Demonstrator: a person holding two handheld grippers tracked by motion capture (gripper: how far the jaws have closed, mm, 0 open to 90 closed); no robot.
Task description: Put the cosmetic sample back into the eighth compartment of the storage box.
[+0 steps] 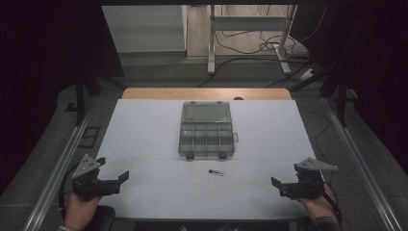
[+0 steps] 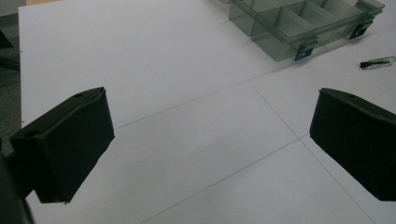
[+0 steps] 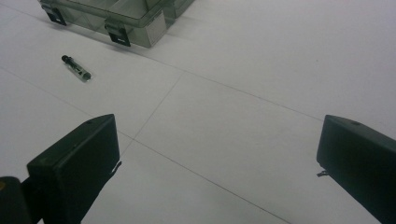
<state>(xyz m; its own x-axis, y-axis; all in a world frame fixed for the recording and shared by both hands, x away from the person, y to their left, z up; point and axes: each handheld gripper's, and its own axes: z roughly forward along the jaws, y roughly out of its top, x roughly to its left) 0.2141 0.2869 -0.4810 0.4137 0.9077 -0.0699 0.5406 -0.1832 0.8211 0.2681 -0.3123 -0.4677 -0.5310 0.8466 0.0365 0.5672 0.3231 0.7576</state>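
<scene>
A clear grey plastic organizer box (image 1: 207, 130) lies open in the middle of the white table (image 1: 144, 125), its lid folded back and its divided compartments showing. Its front latches face me (image 2: 303, 49) (image 3: 119, 35). A small clear tube with a black cap (image 1: 216, 172) lies on the table just in front of the box, also seen as a small tube (image 2: 378, 62) (image 3: 77, 68) from each gripper. My left gripper (image 1: 124, 177) rests at the near left, open, jaws wide apart. At the near right my right gripper (image 1: 275, 182) is open too, nothing between its jaws.
Metal rails (image 1: 62, 163) run along both table sides. A wooden strip (image 1: 207, 93) borders the far edge. Beyond it stand a desk frame (image 1: 250, 29) and loose cables (image 1: 269, 45) on the floor. Bare white surface stretches between the grippers and the box.
</scene>
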